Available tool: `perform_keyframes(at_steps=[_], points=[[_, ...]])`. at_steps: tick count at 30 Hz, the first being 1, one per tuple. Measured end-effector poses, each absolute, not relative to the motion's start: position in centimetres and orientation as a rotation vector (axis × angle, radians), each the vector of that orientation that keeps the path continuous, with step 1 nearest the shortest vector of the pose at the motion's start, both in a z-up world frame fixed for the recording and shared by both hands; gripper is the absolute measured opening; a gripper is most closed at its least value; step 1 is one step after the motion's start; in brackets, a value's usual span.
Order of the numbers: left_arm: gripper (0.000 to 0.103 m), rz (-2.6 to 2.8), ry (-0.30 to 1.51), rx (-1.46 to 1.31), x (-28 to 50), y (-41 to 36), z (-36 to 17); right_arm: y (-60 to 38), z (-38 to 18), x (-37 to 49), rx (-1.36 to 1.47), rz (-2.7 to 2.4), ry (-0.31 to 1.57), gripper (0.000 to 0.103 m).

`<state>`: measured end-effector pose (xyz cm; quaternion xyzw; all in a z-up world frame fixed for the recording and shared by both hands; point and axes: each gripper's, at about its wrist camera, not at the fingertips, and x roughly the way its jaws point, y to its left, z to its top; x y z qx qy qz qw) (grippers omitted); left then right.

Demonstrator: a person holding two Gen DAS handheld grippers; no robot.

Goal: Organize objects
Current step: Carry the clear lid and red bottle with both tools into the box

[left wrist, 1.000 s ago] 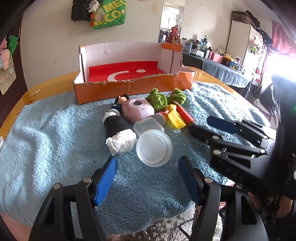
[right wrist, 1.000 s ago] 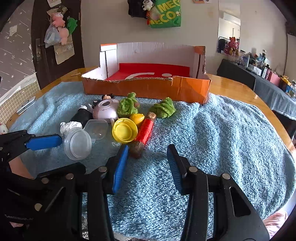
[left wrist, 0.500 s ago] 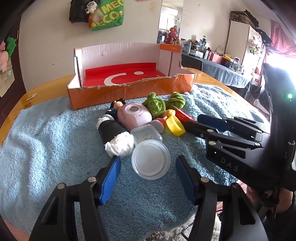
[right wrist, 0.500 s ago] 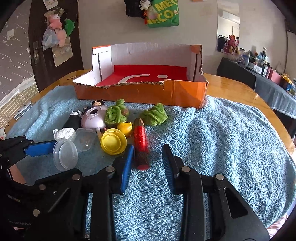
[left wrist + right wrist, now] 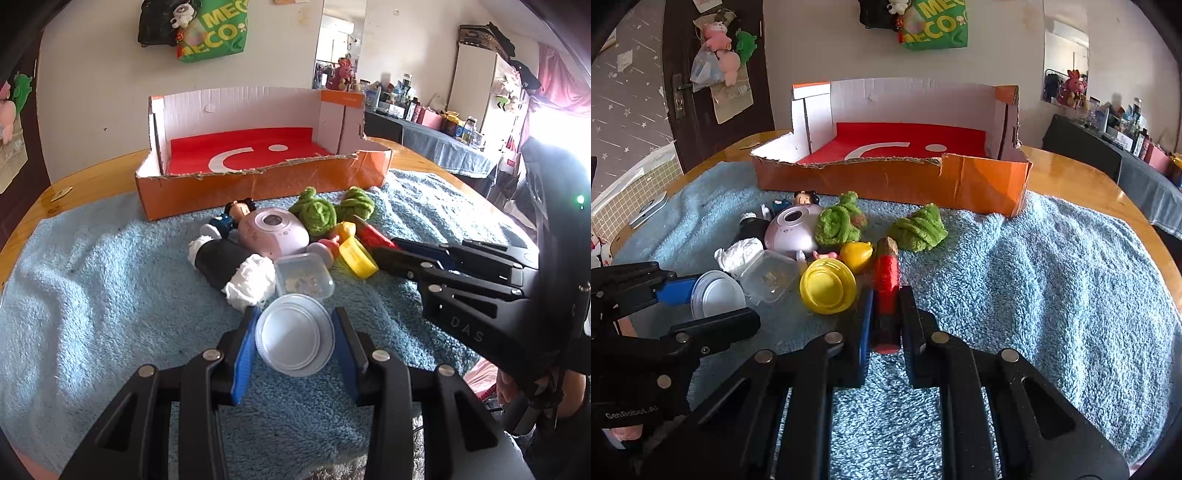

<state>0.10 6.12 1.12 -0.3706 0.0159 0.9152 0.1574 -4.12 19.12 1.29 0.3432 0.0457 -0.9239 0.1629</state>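
Both jaws have closed in since a second ago: our left gripper (image 5: 295, 334) went from wide open to pinching the round clear lid (image 5: 294, 344), and our right gripper (image 5: 886, 314) now clamps the near end of the red cylinder (image 5: 886, 284). Lid sits between the blue pads (image 5: 243, 354), tilted up toward the camera, just in front of the small clear container (image 5: 303, 281). Red cylinder lies on the blue towel (image 5: 1034, 288), far end pointing at the orange cardboard box (image 5: 894, 181). Yellow cap (image 5: 827, 286) is just beside the cylinder on its left. Pile behind: pink round device (image 5: 271, 236), two green knitted balls (image 5: 317, 210), black bottle (image 5: 225, 264) with white tissue (image 5: 251, 282). Box sits at the towel's far edge.
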Motion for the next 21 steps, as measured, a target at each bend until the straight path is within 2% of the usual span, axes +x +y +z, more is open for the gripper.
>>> perform_keyframes(at_steps=[12, 21], points=[[0.041, 2.659, 0.105, -0.940, 1.3, 6.2, 3.8, 20.2, 3.9, -2.9, 0.912, -2.646, 0.015, 0.013], [0.041, 2.693, 0.057, -0.920, -1.2, 4.9, 6.6, 19.9, 7.1, -3.5, 0.831, -2.628, -0.035, 0.013]])
